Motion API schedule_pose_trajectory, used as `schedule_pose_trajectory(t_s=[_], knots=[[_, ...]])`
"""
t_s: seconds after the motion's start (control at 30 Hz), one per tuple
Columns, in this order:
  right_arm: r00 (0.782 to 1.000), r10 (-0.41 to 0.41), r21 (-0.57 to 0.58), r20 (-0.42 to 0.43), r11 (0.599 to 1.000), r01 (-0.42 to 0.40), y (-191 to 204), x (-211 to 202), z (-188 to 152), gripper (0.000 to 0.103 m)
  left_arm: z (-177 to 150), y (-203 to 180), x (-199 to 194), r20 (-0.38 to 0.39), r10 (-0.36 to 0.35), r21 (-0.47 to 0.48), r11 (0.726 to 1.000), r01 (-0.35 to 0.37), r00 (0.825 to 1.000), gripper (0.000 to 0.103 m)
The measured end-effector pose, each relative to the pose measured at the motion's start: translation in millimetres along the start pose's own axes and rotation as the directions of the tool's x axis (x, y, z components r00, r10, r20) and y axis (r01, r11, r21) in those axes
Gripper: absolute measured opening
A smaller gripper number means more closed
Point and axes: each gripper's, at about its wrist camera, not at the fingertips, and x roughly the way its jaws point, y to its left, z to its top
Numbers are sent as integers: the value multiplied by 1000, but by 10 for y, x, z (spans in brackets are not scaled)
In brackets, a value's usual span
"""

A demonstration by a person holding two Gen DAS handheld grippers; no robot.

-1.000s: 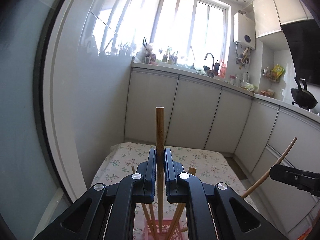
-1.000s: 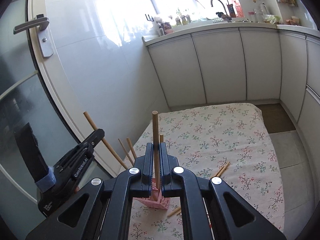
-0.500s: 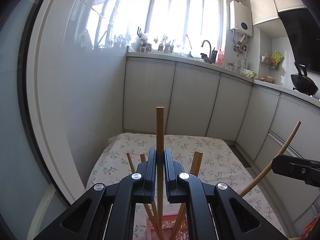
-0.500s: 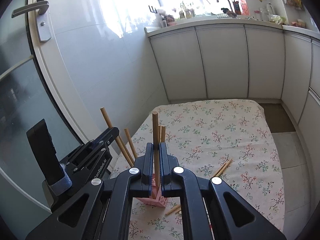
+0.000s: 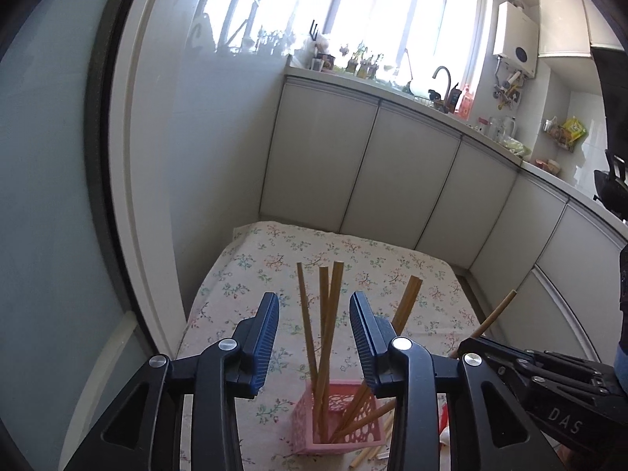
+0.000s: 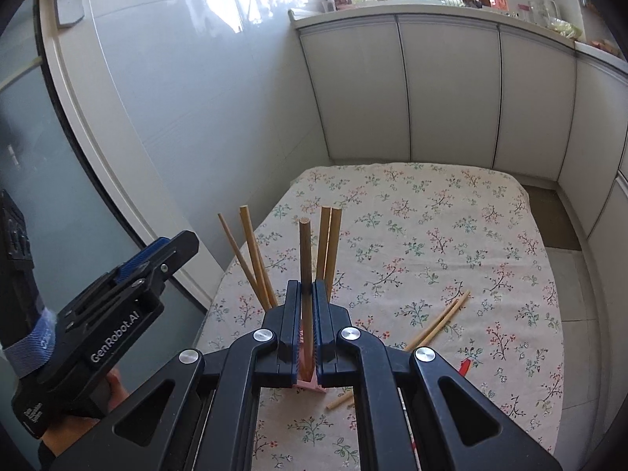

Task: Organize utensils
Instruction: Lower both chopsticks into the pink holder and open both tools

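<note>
Above pink holder | left claw wide, apparently empty | right claw clamps chopstick

Both wrist views look down from close above, facing the far cabinets; both share the pink holder and floral cloth.

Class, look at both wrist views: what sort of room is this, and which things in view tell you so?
Most likely a home kitchen: a sink tap on the counter under the window, a run of white cabinets, and a black wok at the right edge.
</note>
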Motion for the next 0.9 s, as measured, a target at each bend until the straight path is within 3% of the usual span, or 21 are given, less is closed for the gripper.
schedule_pose_trajectory(t_s=[0.33, 0.47, 0.63, 0.9], knots=[[996, -9, -14, -89, 1000, 8, 147, 475, 56, 7, -38, 85, 15, -54, 16, -20, 1000, -17, 998, 47], [993, 70, 27, -91, 997, -68, 134, 496, 96, 8, -53, 89, 28, -71, 28, -11, 1000, -29, 997, 57], [993, 88, 44, -78, 995, -84, 62, 349, 125, 23, -90, 100, 36, -104, 44, -7, 999, -45, 994, 63], [994, 91, 61, -61, 994, -87, -282, -75, -17, 38, -159, -81, -38, -138, 30, 37, 999, -26, 990, 74]])
